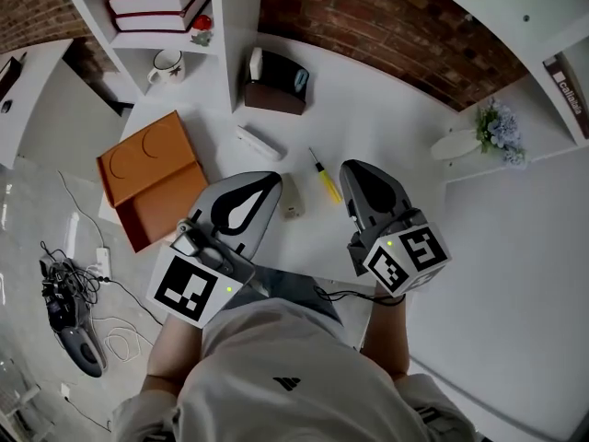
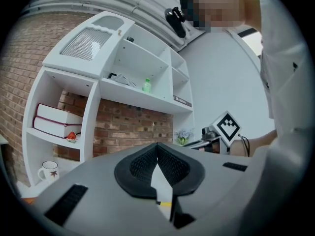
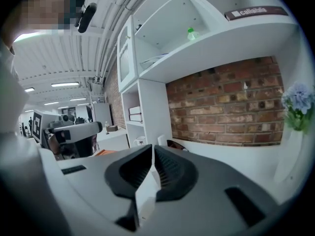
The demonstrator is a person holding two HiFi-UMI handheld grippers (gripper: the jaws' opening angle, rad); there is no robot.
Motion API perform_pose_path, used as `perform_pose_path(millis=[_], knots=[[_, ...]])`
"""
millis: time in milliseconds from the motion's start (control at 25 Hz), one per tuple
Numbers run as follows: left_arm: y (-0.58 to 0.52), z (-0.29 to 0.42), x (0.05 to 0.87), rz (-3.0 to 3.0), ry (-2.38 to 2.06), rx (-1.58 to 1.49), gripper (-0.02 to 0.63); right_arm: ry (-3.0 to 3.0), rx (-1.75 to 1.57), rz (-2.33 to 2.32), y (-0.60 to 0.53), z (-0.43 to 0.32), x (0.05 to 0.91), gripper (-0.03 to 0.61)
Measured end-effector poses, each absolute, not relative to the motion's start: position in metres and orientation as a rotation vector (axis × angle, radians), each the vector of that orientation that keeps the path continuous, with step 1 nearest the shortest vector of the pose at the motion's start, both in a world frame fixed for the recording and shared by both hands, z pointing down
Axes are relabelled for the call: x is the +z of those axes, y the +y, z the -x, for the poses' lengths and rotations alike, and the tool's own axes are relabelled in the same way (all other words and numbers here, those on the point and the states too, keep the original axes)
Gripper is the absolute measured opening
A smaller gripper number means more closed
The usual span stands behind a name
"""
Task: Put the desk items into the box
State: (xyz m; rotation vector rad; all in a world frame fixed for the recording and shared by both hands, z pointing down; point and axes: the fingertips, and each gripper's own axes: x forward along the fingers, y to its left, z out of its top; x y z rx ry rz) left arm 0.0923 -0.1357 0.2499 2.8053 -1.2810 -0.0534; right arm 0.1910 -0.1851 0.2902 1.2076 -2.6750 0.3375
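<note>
Desk (image 1: 386,109), screwdriver (image 1: 325,176) just beside shut jaws

box (image 1: 152,178) at left on table (image 1: 386,118); screwdriver (image 1: 324,175) right of it, mid-table; mug (image 1: 167,64) in shelf (image 1: 235,26) behind box; flowers (image 1: 500,127) far right.

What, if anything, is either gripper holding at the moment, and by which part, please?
Nothing is held. The left gripper and the right gripper both have their jaws closed together with nothing between them; the screwdriver lies loose between them.

The box (image 1: 147,178) is orange, the screwdriver (image 1: 326,182) yellow, the desk (image 1: 386,127) white.
</note>
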Motion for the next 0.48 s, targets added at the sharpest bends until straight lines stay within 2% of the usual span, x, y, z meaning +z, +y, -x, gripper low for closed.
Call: perform_pose_path(millis=[480], knots=[[-0.155, -0.093, 0.267, -2.699, -1.428, -0.010, 0.014, -2.527, 0.428, -1.057, -0.238, -0.211, 0.371, 0.017]])
